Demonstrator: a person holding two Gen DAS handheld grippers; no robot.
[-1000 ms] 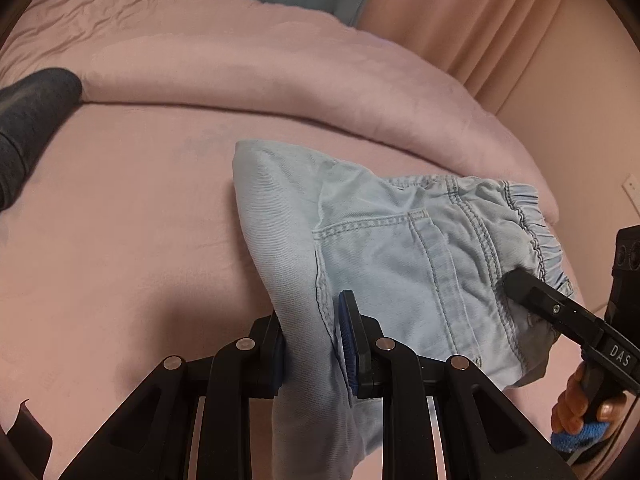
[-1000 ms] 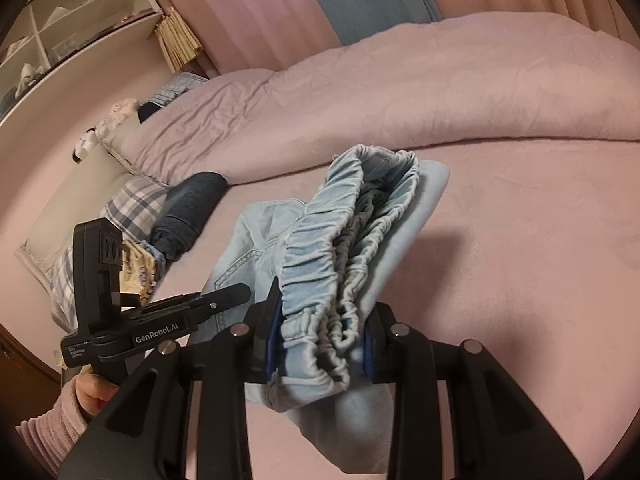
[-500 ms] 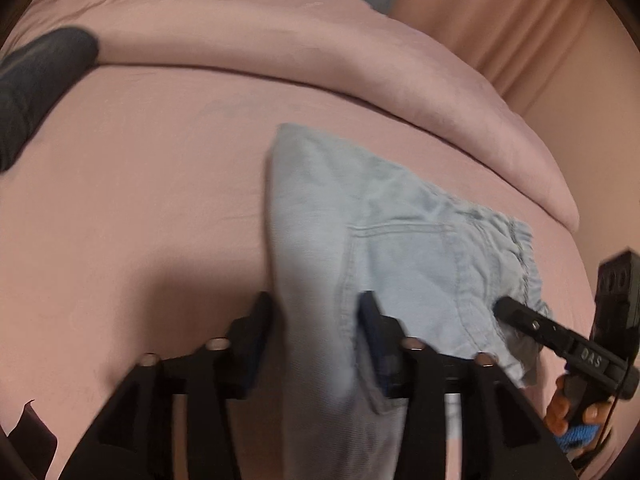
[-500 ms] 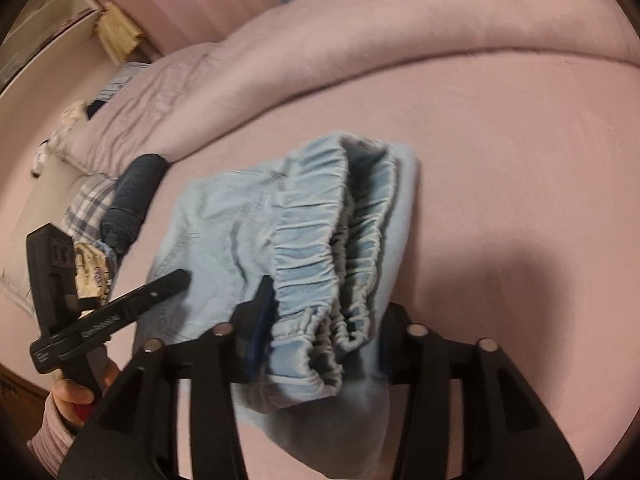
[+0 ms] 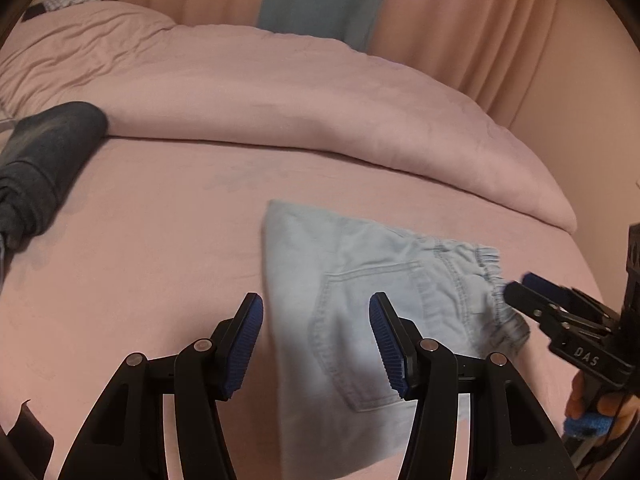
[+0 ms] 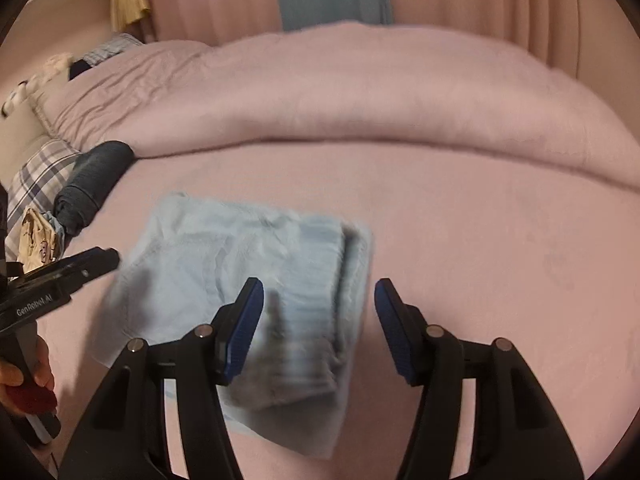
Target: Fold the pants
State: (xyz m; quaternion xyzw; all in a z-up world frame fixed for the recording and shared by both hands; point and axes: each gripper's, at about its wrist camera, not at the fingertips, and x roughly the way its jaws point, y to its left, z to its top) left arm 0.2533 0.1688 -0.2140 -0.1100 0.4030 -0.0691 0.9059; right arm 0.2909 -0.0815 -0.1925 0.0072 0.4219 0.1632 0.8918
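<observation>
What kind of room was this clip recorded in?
Most likely a bedroom. The folded light-blue pants lie on a bed with a pink sheet, a bunched pink duvet behind them, and curtains hang along the wall beyond. A plaid pillow sits at the bed's head.

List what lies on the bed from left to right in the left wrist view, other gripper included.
Dark rolled garment → folded light-blue pants → right gripper, its jaws opening beside the elastic waistband.
</observation>
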